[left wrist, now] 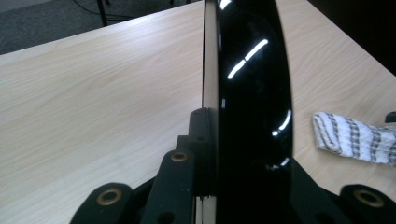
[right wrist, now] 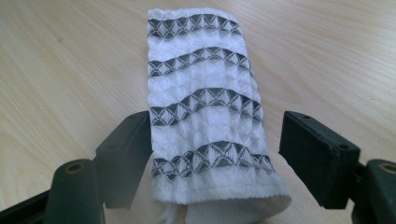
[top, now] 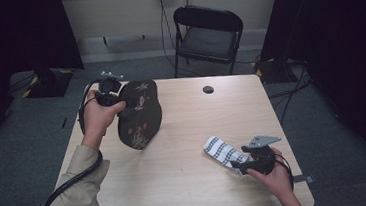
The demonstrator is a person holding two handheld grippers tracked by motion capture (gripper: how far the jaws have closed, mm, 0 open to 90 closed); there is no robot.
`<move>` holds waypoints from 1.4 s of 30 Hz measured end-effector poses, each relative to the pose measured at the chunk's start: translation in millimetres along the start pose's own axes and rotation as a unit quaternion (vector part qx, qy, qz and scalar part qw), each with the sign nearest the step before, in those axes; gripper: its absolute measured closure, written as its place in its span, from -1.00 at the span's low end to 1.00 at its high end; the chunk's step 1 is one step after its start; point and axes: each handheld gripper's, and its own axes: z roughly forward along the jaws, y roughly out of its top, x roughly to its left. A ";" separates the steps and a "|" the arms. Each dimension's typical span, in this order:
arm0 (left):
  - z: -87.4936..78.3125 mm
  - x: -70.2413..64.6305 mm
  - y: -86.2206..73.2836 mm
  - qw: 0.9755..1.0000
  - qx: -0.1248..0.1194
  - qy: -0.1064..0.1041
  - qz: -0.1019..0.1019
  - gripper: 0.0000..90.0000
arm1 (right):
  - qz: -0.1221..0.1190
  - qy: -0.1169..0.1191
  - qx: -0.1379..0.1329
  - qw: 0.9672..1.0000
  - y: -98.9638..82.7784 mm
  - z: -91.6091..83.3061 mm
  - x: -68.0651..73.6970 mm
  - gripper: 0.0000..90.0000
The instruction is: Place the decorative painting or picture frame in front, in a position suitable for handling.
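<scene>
1. Holding a black lacquered tray (top: 139, 115) on edge, the left gripper (top: 124, 113) stands at the table's (top: 193, 182) far left; the tray's lower rim rests on or just above the wood, its flower-painted face turned toward the right.
2. Seen in the left gripper view, the jaws are clamped on the tray (left wrist: 252, 102) rim, one pad on the pale edge side, the other behind the glossy black face. The grip looks firm and fully closed on the rim.
3. Lying flat near the table's right front, a folded white cloth (top: 222, 152) with grey woven bands points toward the tray.
4. Seen in the right gripper view, the right gripper (right wrist: 215, 158) straddles the cloth's (right wrist: 205, 112) near end: the left pad touches or nearly touches its edge, the right pad stands clear. Jaws are open; nothing is gripped yet.
5. Step in hand, as judged: the tray is presented upright for wiping while the cloth is about to be picked up.
6. Next move calls for closing the right jaws on the cloth's near end, lifting it, and carrying it across to the tray's face, while the left gripper keeps the tray steady.
</scene>
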 end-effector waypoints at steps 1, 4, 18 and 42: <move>-0.1 -3.7 1.3 1.000 -0.001 -0.005 0.002 0.80 | -0.001 -0.002 0.001 1.000 0.2 0.4 0.5 -0.44; 1.4 -14.4 3.3 1.000 -0.005 -0.007 0.011 0.80 | -0.001 -0.001 0.003 1.000 0.2 1.3 1.3 -0.44; 20.5 -55.9 9.7 0.999 -0.009 -0.042 0.030 0.80 | -0.004 -0.003 0.004 1.000 1.4 0.3 2.3 -0.44; 49.9 -97.7 7.2 0.996 -0.003 -0.068 0.054 0.80 | -0.007 -0.004 0.002 1.000 1.7 -0.9 2.2 -0.44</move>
